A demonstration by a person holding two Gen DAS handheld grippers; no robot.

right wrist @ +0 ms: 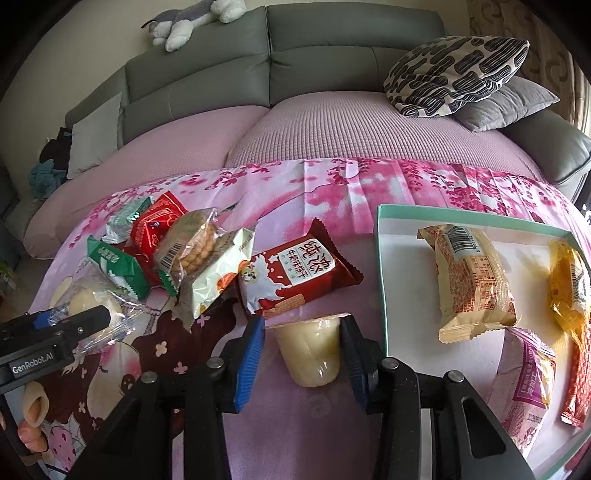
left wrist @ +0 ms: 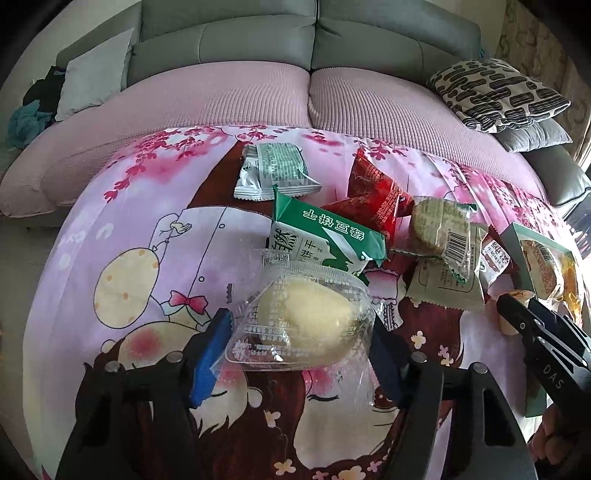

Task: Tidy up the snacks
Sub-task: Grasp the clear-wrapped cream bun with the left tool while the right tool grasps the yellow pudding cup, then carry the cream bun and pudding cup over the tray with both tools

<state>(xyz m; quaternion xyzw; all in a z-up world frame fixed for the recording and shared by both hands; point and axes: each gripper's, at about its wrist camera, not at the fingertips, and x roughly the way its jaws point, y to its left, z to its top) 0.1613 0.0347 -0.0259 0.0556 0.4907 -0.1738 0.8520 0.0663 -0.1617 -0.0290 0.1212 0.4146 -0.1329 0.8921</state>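
— Item one, the left hand-held gripper (left wrist: 299, 343)?

— Jaws partly open, one blue pad (left wrist: 207, 365) on either side of a pale bun in a clear wrapper (left wrist: 306, 321). The pads sit right at the wrapper's edges; whether they press on it I cannot tell. The bun lies on the cartoon-printed cloth (left wrist: 140, 258) that covers the surface.

— Item two, the right hand-held gripper (right wrist: 304, 350)?

— Closed on a small jelly cup (right wrist: 314, 350), a pad against each side. The cup stands upright on the cloth, just beside the near left corner of the box.

— The box?

— A shallow mint-edged box (right wrist: 380, 258), white inside, to the right. It holds a tan packet with a barcode (right wrist: 472, 284), an orange packet (right wrist: 569, 291) at the right edge, and a purple packet (right wrist: 528, 380) near the front.

— Loose stock on the cloth?

— A dark red milk-biscuit packet (right wrist: 295, 273) just behind the jelly cup. Further left, a heap: a clear pack of round biscuits (right wrist: 192, 243) on top, a white packet (right wrist: 218, 280) under it, a green packet (right wrist: 114, 266), a bright red packet (right wrist: 155, 225), and a silver-green packet (right wrist: 125, 218) at the back.

— Surroundings?

— A grey sofa (right wrist: 332, 48) with a pink cover behind, a patterned cushion (right wrist: 454, 74) on the right, a plush toy (right wrist: 192, 18) on the backrest.
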